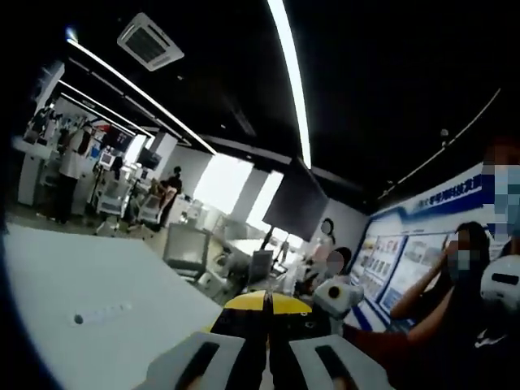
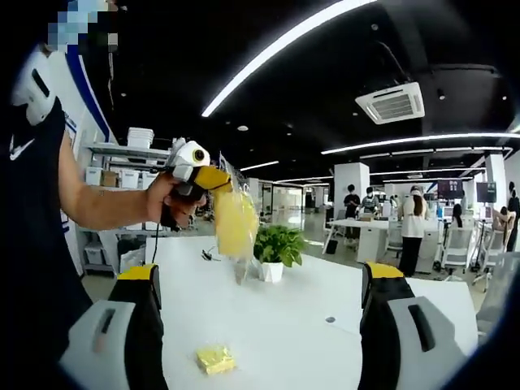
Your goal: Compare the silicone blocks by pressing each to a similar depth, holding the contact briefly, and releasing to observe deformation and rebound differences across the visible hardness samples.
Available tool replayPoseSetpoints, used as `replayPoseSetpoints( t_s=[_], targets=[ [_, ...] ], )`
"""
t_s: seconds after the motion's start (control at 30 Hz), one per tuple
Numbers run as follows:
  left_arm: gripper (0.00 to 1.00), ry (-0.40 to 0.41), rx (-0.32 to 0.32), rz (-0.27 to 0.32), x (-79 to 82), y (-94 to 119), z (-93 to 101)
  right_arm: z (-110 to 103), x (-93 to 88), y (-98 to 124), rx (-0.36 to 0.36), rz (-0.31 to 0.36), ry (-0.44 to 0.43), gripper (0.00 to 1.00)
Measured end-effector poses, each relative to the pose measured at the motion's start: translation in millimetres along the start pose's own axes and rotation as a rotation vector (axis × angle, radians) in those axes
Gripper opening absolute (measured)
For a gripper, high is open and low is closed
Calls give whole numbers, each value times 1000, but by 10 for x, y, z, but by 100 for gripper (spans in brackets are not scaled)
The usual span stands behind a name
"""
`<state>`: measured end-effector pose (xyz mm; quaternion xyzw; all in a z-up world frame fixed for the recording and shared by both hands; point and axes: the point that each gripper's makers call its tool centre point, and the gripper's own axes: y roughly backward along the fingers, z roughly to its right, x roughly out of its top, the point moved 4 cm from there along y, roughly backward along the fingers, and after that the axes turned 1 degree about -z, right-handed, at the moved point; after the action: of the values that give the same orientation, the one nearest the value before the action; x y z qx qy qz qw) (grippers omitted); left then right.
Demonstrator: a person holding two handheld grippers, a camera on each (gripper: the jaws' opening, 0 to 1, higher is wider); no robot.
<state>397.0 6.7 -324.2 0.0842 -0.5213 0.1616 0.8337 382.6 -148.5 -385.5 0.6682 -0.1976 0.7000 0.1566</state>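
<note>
The right tongs [image 2: 260, 325] stand wide open with nothing between their two jaws, which rise at either side of the right gripper view and frame the white table [image 2: 309, 325] ahead. On that table, between the jaws and nearer the left one, lies a small yellow silicone block [image 2: 214, 358], flat and untouched; it looks roughly square, so no long axis can be read with confidence. Beyond it, higher and well apart from the block, the left tongs [image 2: 236, 223] hang in the air in the person's hand [image 2: 177, 203], pointing downward toward the table, their yellow jaws blurred; nothing can be made out in them. In the left gripper view those left tongs [image 1: 266, 357] have their jaws drawn nearly together with a narrow dark gap, and whether they grip anything cannot be told; a yellow-and-black part sits just beyond the tips, and the table edge [image 1: 97, 292] lies off to the left. A small potted plant [image 2: 278, 248] stands further back on the table, clear of the block. By my reckoning the right tongs are much the nearer and already aimed at the block, so the coming press falls to them: forward and down, closing the gap squarely over it. Only one sample is plain to see here.
</note>
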Motion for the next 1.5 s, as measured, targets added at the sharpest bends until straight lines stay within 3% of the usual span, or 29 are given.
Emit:
replayPoseSetpoints(
  t_s=[0.27, 0.37, 0.57, 0.93, 1.13, 1.5],
  targets=[
    [0, 32, -7, -18, -188, -65, 87, -139, 51, -161, 48, 2, 0, 96],
    [0, 89, 14, -22, -252, -81, 104, -208, 11, -170, 65, -7, 1, 88],
    [0, 119, 34, -28, -331, -66, 110, -314, -54, -210, 78, -13, -11, 83],
    [0, 161, 25, 3, -266, -8, 160, -380, -140, -280, 100, -20, -47, 68],
    [0, 176, 21, 2, -278, 10, 200, -453, -130, -334, 136, -3, -83, 54],
    [0, 191, 2, 2, -273, 16, 289, -546, -62, -451, 185, 24, -78, 45]
  ],
)
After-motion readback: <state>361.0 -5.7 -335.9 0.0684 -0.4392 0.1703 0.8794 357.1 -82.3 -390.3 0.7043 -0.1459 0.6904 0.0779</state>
